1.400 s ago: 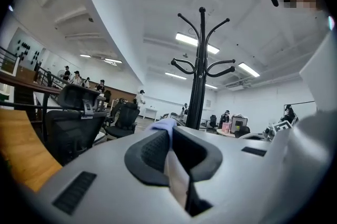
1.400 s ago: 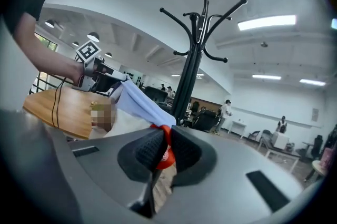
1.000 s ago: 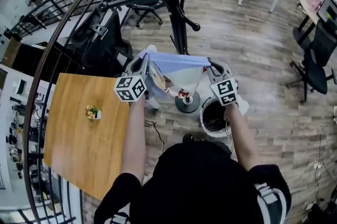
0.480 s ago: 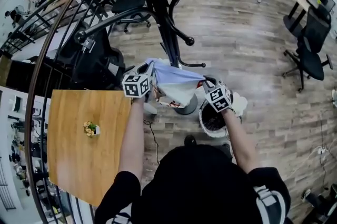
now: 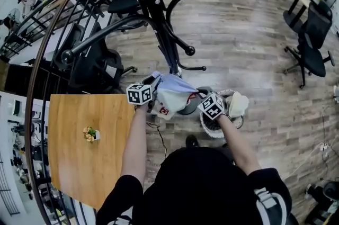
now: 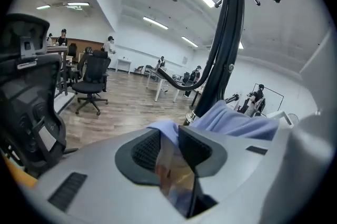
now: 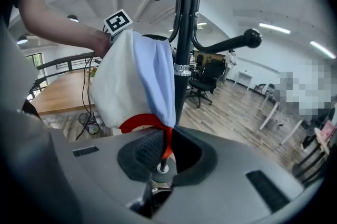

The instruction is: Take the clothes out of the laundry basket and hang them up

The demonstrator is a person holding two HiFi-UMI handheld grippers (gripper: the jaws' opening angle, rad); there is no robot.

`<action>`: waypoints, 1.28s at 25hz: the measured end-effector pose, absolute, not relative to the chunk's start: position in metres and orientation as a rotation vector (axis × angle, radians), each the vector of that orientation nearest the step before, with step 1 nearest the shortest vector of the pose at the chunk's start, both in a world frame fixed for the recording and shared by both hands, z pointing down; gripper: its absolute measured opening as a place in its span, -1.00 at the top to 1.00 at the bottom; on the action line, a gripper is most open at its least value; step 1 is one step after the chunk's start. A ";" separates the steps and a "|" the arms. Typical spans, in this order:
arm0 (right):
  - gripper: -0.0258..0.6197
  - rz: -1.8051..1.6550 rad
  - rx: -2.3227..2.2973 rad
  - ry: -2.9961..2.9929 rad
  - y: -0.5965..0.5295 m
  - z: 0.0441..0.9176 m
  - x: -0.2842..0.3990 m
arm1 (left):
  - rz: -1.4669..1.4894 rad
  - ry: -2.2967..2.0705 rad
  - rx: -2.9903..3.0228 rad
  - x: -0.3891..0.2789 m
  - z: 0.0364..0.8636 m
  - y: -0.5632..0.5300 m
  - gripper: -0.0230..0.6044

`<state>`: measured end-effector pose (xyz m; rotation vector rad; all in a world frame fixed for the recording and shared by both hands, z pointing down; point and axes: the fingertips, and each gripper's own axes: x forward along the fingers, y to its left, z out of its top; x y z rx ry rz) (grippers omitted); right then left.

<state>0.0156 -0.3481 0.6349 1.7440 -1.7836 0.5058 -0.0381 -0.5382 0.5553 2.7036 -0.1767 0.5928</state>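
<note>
1. Wood floor point(image 5: 254, 49) of an open office carries a black rack point(image 5: 159, 17), with the basket point(image 5: 211, 132) at its foot.
2. One garment point(image 5: 172, 96) is out of the basket, held up between both grippers beside the rack's pole.
3. The right gripper point(image 7: 167, 138) is clamped on the garment's red trim. The left gripper point(image 6: 169, 136) has just been opening its jaws, which now stand narrowly apart with cloth loose between them.
4. No clothes show on the rack's arms, so nothing appears hung yet.
5. A white cloth point(image 5: 237, 104) lies over the basket's rim, so more probably remains.
</note>
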 end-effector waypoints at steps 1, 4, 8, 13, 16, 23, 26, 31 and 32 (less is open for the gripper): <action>0.83 0.508 1.736 -1.792 -0.349 0.636 0.014 | 0.575 -0.178 2.699 -0.040 0.556 -0.538 0.57; 0.82 0.508 1.723 -1.812 -0.350 0.637 0.011 | 0.540 -0.182 2.694 -0.045 0.556 -0.537 0.51; 0.73 0.501 1.711 -1.830 -0.351 0.636 0.009 | 0.541 -0.199 2.696 -0.053 0.556 -0.538 0.39; 0.68 0.486 1.724 -1.836 -0.350 0.632 0.009 | 0.600 -0.179 2.665 -0.065 0.556 -0.536 0.26; 0.70 0.483 1.727 -1.835 -0.349 0.631 0.006 | 0.632 -0.145 2.615 -0.074 0.557 -0.535 0.24; 0.86 0.484 1.775 -1.819 -0.348 0.627 0.005 | 0.738 -0.017 2.439 -0.095 0.568 -0.529 0.24; 0.86 0.494 1.786 -1.797 -0.344 0.626 0.006 | 0.703 0.009 2.339 -0.098 0.573 -0.530 0.24; 0.86 0.509 1.802 -1.773 -0.342 0.626 0.009 | 0.612 0.061 2.256 -0.110 0.566 -0.536 0.25; 0.86 0.510 1.802 -1.774 -0.341 0.626 0.009 | 0.599 0.099 2.245 -0.113 0.562 -0.534 0.25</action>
